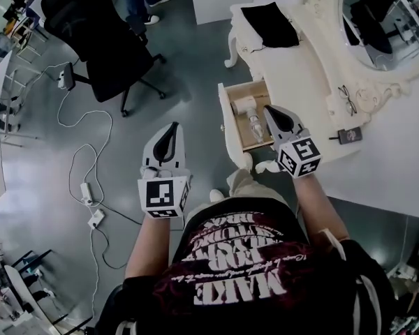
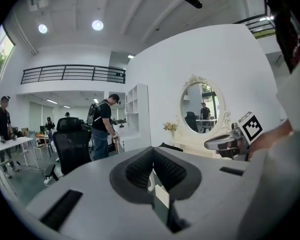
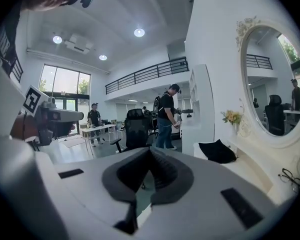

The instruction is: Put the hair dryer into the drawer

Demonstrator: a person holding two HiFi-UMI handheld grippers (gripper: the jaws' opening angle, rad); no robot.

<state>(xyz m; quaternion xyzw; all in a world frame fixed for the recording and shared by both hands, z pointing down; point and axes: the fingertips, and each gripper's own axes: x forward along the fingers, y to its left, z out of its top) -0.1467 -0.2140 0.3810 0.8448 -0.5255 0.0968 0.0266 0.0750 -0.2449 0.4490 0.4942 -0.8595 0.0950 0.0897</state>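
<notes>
The white dressing table's drawer stands pulled out, and the pale hair dryer lies inside it. My right gripper hovers over the drawer's right part, shut with nothing between its fingers; in its own view it points level across the room. My left gripper is held over the grey floor left of the drawer, also shut and empty. Each gripper shows in the other's view: the right gripper and the left gripper.
On the dressing table lie a black cloth, glasses and a small dark device, under an oval mirror. A black office chair and cables with power strips occupy the floor at left. A person stands beyond.
</notes>
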